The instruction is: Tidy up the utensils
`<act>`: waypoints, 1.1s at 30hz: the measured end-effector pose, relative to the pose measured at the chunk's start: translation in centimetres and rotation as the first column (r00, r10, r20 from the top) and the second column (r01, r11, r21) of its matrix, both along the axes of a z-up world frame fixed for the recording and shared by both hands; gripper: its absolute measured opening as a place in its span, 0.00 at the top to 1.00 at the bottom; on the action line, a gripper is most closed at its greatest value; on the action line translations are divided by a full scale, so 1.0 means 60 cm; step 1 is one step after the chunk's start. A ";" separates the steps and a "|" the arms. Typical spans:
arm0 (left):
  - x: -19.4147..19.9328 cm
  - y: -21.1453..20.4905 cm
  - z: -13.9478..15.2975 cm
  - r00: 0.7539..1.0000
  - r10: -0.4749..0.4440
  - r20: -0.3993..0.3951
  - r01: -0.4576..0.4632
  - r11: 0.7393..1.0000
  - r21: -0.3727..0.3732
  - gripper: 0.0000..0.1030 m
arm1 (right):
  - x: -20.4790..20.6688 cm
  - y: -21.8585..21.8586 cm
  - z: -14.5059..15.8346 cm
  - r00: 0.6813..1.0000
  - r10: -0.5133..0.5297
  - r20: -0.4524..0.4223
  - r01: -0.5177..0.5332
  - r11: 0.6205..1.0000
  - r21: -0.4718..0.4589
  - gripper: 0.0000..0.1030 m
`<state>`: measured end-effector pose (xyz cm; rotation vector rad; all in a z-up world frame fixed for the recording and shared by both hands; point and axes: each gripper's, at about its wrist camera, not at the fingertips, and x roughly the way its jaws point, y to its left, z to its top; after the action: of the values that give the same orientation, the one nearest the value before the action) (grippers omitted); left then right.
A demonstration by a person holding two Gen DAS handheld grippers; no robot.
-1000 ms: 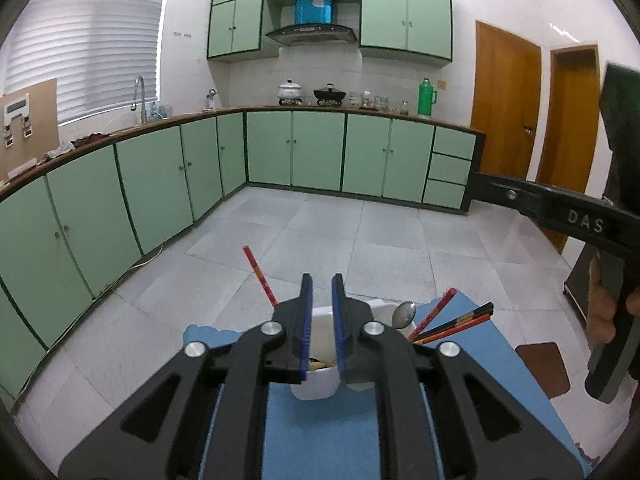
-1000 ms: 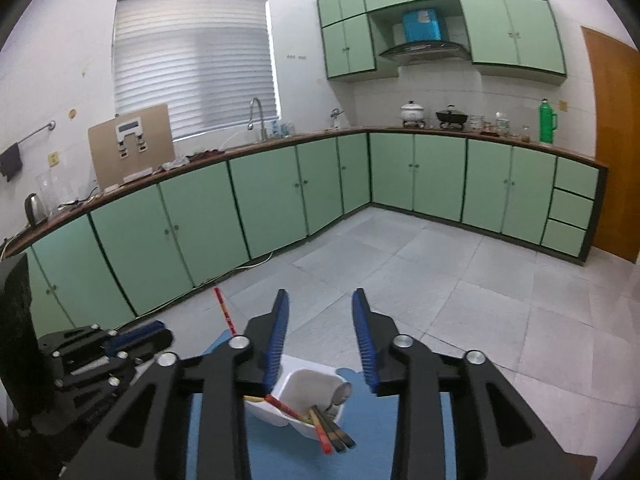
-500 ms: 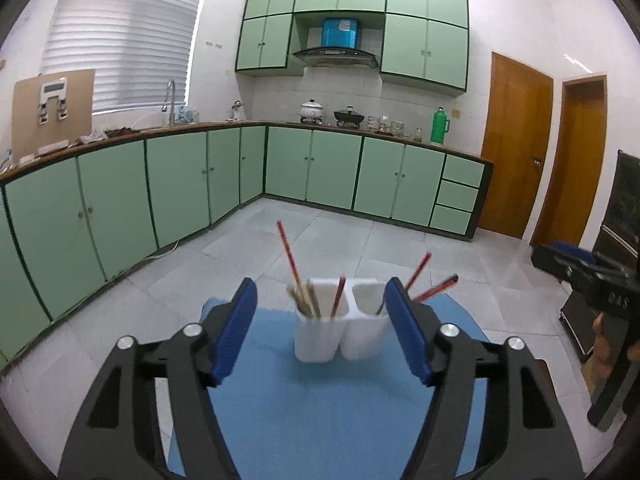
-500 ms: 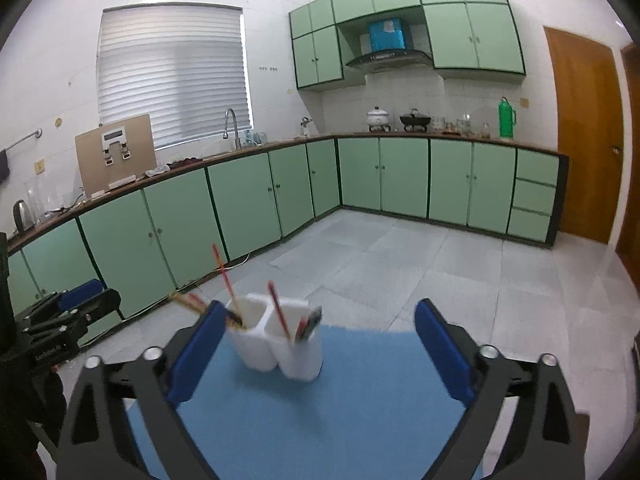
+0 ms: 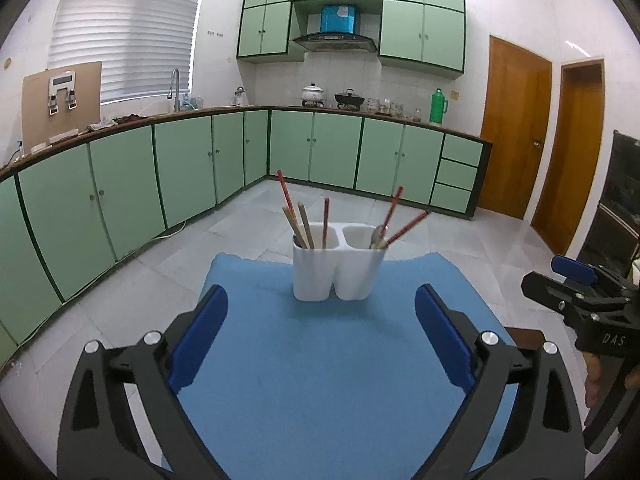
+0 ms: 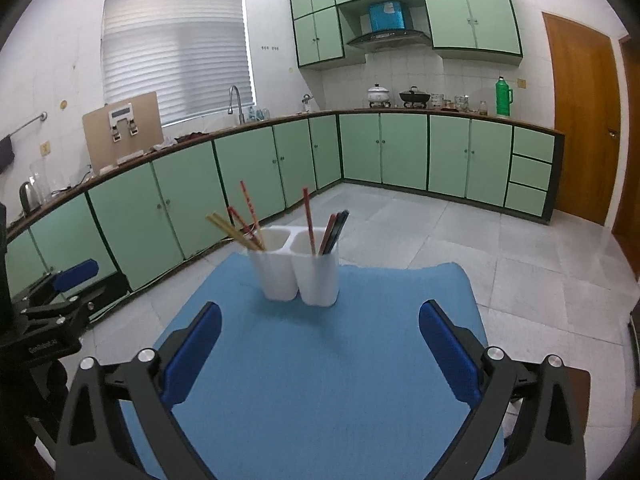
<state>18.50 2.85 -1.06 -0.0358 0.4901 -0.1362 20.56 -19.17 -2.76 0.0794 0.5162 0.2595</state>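
A white two-compartment utensil holder (image 5: pixel 338 266) stands upright on a blue mat (image 5: pixel 320 380); it also shows in the right wrist view (image 6: pixel 298 274). Red and wooden chopsticks (image 5: pixel 306 220) stick out of its left cup, red chopsticks and a spoon (image 5: pixel 378 236) out of its right cup. My left gripper (image 5: pixel 320 340) is open and empty, well back from the holder. My right gripper (image 6: pixel 318 354) is open and empty, also back from it. The right gripper shows at the right edge of the left wrist view (image 5: pixel 588 300), the left gripper at the left edge of the right wrist view (image 6: pixel 60 296).
The blue mat (image 6: pixel 320 360) covers a small table with a brown corner (image 6: pixel 576 384) showing. Grey tiled floor (image 5: pixel 248 220) lies beyond. Green cabinets (image 5: pixel 120 184) run along the left and back walls. Wooden doors (image 5: pixel 516 128) stand at the right.
Both grippers have drawn back and away from the holder and opened wide. The left gripper was nearly shut over the holder a second ago; the holder now stands farther off.
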 end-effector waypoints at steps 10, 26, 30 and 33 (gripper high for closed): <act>-0.060 -0.011 0.044 0.997 -0.010 0.078 0.010 1.000 0.012 0.11 | -0.049 -0.003 0.034 0.999 0.017 0.037 -0.017 1.000 0.010 0.06; -0.119 -0.015 0.079 0.988 -0.029 0.155 0.029 1.000 0.003 0.11 | -0.103 0.017 0.086 0.991 0.056 0.121 -0.057 0.998 0.007 0.06; -0.127 -0.017 0.080 0.986 -0.028 0.163 0.028 1.000 0.004 0.11 | -0.113 0.022 0.094 0.989 0.061 0.136 -0.062 0.998 0.004 0.06; -0.132 -0.017 0.079 0.985 -0.027 0.169 0.027 1.000 0.004 0.11 | -0.117 0.022 0.095 0.988 0.064 0.141 -0.065 0.998 0.005 0.06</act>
<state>10.58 1.84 3.69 -0.0159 0.3212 -0.1642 13.55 -17.88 2.96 0.0537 0.3771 0.3288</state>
